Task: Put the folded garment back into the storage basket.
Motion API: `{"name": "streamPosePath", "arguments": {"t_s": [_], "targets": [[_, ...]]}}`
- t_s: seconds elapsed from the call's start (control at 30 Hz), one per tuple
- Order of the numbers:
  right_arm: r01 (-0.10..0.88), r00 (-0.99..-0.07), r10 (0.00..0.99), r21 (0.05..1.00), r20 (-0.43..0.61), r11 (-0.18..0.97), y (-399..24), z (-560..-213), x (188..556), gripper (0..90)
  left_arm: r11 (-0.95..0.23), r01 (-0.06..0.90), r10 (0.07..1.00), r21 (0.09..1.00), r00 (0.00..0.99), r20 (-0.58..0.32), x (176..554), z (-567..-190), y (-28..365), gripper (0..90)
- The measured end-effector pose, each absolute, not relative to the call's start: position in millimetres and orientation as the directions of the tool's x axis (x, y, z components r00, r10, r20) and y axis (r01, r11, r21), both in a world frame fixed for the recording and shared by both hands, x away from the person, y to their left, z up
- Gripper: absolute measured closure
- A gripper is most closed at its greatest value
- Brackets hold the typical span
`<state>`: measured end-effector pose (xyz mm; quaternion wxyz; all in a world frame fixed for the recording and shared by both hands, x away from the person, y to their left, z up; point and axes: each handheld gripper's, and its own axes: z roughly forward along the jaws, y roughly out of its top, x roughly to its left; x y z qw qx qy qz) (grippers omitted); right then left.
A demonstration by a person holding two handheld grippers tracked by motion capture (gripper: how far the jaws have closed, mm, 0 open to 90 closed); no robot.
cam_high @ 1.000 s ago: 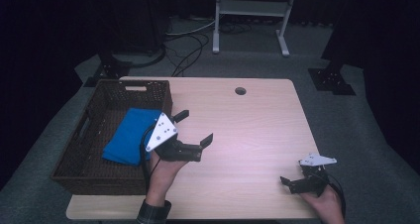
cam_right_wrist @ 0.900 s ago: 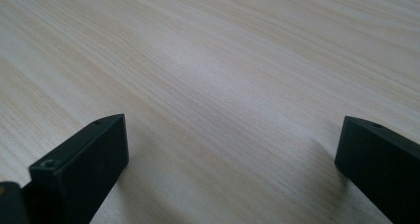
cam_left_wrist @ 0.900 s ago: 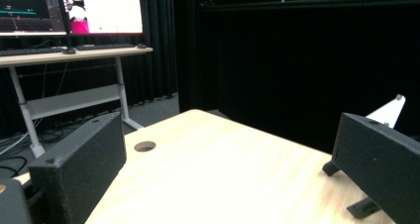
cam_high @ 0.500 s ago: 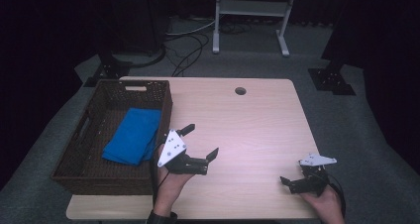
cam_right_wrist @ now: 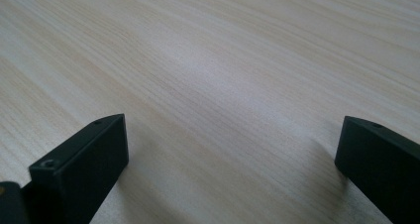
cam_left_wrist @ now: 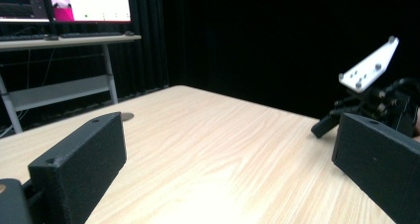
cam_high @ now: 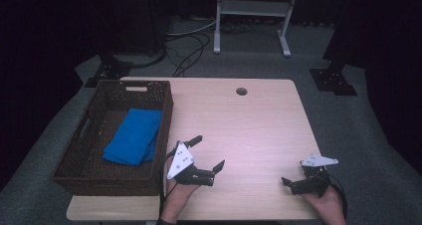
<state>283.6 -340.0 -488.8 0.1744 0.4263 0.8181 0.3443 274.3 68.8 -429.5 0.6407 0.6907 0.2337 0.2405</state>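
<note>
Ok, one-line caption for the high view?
Both grippers, left and right, open over the table; blue cloth lies in the wicker basket.

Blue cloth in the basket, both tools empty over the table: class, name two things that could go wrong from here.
1. The blue cloth lies folded in the wicker basket, with its front edge apparently near the wall. If it is picked out, a tool might snag the weave or lift only one layer and unfold it.
2. The left tool is open and faces the right tool across the table; a careless sweep could knock them together.
</note>
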Motion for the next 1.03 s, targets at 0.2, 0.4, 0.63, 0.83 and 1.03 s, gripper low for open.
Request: {"name": "streamPosePath", "arguments": {"t_s": [0.2,0.4,0.63,0.83,1.03], "targets": [[0.578,-0.575,0.818,0.712,0.009,0.399,-339.9,-488.8,283.6,0.0,-0.085,0.025,0.631,0.996,0.775,0.035,274.4,-447.6,64.4,0.1],[0.578,-0.575,0.818,0.712,0.009,0.399,-339.9,-488.8,283.5,0.0,-0.085,0.036,0.631,0.996,0.775,0.026,275.2,-461.9,63.7,0.1],[0.578,-0.575,0.818,0.712,0.009,0.399,-339.9,-488.8,283.5,0.0,-0.089,0.062,0.628,0.994,0.778,0.008,276.1,-478.4,63.0,0.1],[0.580,-0.572,0.820,0.712,0.009,0.397,-339.7,-488.8,283.5,0.0,-0.071,0.078,0.632,0.994,0.775,-0.016,276.1,-482.6,65.7,0.1],[0.580,-0.571,0.821,0.712,0.009,0.396,-339.7,-488.8,283.5,0.0,-0.070,0.067,0.628,0.995,0.778,-0.008,274.7,-483.0,66.0,0.1]]}}
